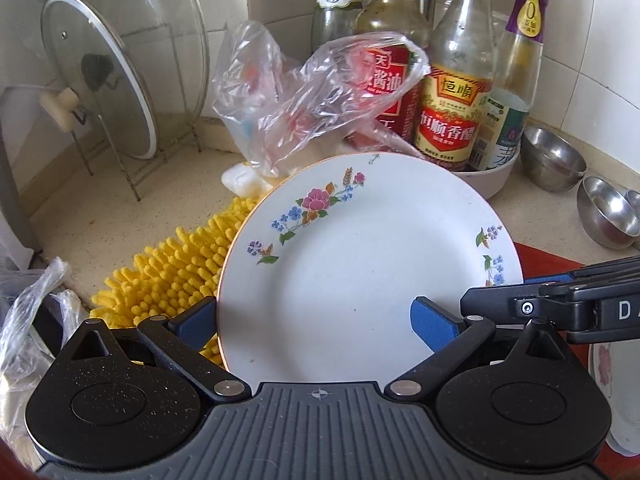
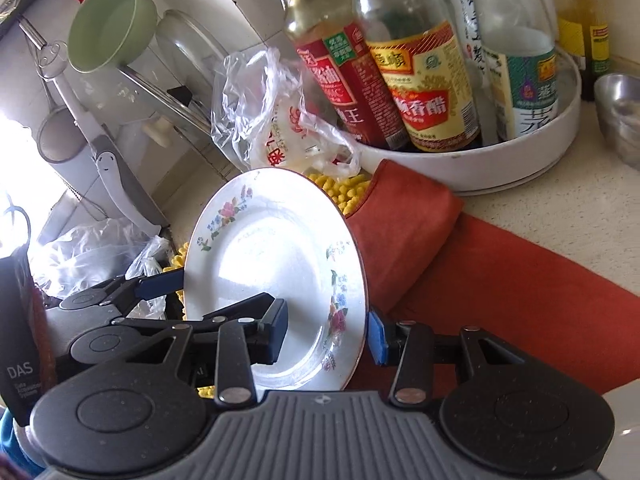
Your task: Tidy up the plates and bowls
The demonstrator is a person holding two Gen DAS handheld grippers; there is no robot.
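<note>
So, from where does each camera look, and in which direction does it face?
Left wrist: sits on the left gripper, looks forward over the floral plate between its fingers, toward bottles, a glass lid and steel bowls. The right gripper enters from the right.
Right wrist: sits on the right gripper, faces the same plate tilted up on edge, with the red cloth and bottle tray behind. The left gripper shows at left.
Shared: plate, yellow mat, plastic bag, bottles.

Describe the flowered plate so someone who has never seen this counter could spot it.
Start at the white tray of sauce bottles by the tiled wall. In front of it, above a yellow mop pad, two grippers hold a tilted round plate; unlike the steel bowls nearby, it is white with painted flowers.
</note>
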